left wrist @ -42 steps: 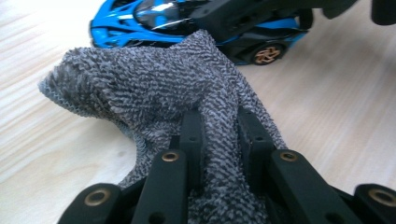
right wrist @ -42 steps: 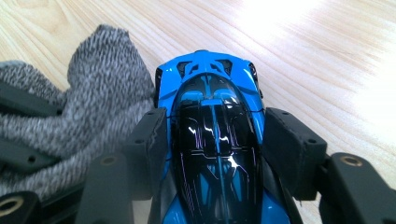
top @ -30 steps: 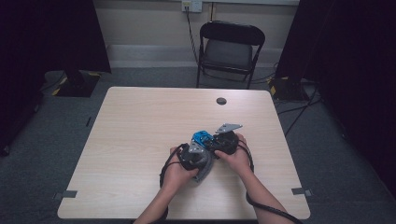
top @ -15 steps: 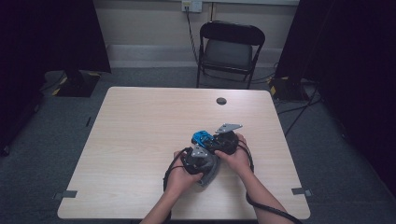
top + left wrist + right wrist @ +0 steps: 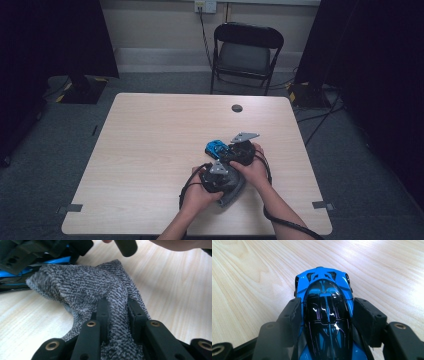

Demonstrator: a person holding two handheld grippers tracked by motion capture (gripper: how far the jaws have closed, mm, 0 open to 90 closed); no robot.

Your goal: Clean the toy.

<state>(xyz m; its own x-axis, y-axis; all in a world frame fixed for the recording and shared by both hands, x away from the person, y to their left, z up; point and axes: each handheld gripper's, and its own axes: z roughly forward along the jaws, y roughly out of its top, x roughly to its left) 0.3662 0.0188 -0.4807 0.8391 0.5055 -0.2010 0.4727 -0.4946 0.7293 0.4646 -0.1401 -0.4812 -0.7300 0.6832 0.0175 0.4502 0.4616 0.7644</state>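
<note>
A small blue and black toy car [image 5: 216, 148] sits on the wooden table [image 5: 150, 150], a little right of its middle. My right gripper [image 5: 232, 153] is shut on the car [image 5: 323, 282], with one black jaw against each of its flanks [image 5: 327, 315]. Just in front of it, my left gripper [image 5: 219, 176] is shut on a grey knitted cloth [image 5: 231, 194]. In the left gripper view the cloth [image 5: 82, 282] bunches up between the jaws [image 5: 117, 312] and reaches up to the blue car [image 5: 57, 260], where the right gripper's black body lies over it.
A black round grommet [image 5: 237, 108] sits near the table's far edge. A black folding chair [image 5: 247, 50] stands behind the table. Cables trail from both grippers toward the person. Bare wood lies across the table's left half and far side.
My left gripper has slid to the right and toward the person, dragging the grey cloth along. The right gripper and the car have stayed put.
</note>
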